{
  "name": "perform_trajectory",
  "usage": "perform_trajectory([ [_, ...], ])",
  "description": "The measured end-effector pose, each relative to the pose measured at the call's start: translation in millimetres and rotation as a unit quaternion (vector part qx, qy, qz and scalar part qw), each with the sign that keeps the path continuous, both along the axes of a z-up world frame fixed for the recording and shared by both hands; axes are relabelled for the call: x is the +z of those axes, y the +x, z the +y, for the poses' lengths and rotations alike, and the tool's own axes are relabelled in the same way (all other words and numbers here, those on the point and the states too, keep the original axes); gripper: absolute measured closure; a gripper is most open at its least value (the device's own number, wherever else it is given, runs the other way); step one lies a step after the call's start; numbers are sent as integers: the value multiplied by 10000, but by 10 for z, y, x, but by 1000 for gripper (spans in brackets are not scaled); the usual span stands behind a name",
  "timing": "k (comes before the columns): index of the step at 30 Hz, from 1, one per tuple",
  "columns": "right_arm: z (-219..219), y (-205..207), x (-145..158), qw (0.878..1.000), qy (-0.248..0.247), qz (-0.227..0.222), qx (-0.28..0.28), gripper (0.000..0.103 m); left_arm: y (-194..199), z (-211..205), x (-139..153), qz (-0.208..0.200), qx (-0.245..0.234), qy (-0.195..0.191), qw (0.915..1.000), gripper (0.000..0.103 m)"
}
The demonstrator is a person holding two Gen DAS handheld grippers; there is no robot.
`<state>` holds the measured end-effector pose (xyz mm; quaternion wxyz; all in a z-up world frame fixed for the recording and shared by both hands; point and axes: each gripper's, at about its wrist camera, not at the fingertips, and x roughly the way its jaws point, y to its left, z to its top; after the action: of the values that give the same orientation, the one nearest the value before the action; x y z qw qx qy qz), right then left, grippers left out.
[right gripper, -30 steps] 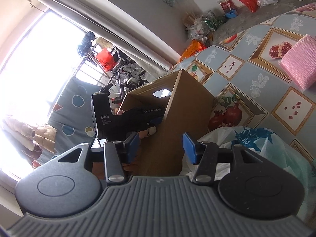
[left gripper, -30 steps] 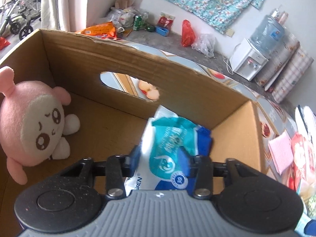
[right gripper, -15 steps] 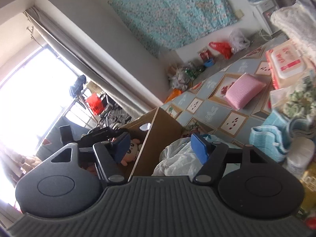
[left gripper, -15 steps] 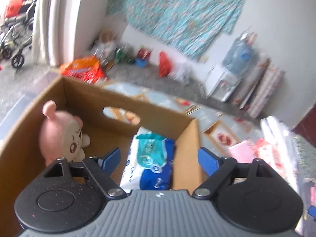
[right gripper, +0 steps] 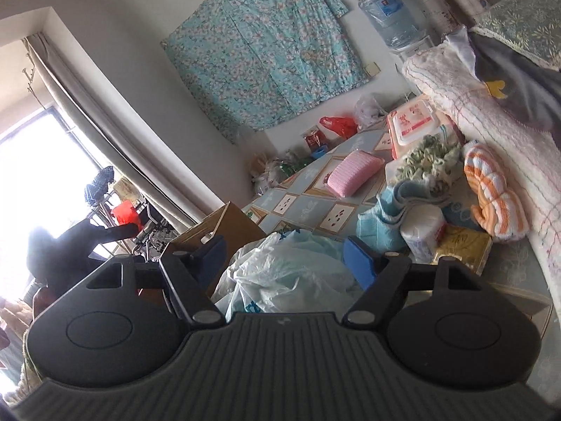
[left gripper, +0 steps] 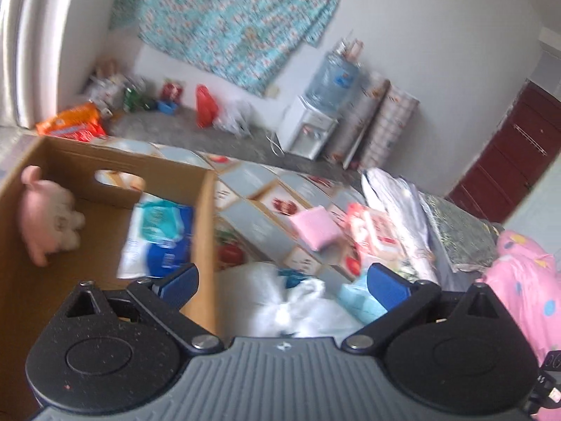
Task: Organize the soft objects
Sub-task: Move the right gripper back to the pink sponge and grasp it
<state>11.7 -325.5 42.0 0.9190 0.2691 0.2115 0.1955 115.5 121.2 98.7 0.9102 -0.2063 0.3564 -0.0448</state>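
A cardboard box [left gripper: 205, 231] stands on the patterned tablecloth at the left. Inside it lie a pink plush toy [left gripper: 49, 217] and a blue-and-teal wipes pack [left gripper: 157, 231]. My left gripper [left gripper: 282, 284] hangs above the box's right wall, its jaws still opening, nothing between them. My right gripper [right gripper: 284, 258] is over a crumpled white plastic bag [right gripper: 280, 273], jaws opening and empty. Beyond it lie a pink sponge-like pad [right gripper: 352, 172], a blue towel [right gripper: 382, 221], a tissue roll [right gripper: 422, 231] and an orange-striped knit [right gripper: 494, 200].
A red-and-white wipes box [right gripper: 412, 121], a green crocheted piece [right gripper: 426, 161] and folded blankets [right gripper: 491, 80] crowd the right side. A water dispenser [left gripper: 315, 119] stands by the far wall. A pink spotted sleeve [left gripper: 526, 287] shows at the right.
My left gripper let go of the wipes pack in the box, opened wide, and rose back to the right. The right gripper swung right from the box toward the pile and opened wider.
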Motion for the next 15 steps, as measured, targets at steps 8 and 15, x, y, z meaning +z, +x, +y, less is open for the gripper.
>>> perform_trajectory([
  [8, -81, 1029, 542, 9987, -502, 61, -54, 30, 923, -888, -222, 632, -444, 479, 9959, 1],
  [15, -42, 2458, 400, 9917, -547, 1128, 290, 45, 1784, -1223, -787, 1502, -380, 598, 9861, 19],
])
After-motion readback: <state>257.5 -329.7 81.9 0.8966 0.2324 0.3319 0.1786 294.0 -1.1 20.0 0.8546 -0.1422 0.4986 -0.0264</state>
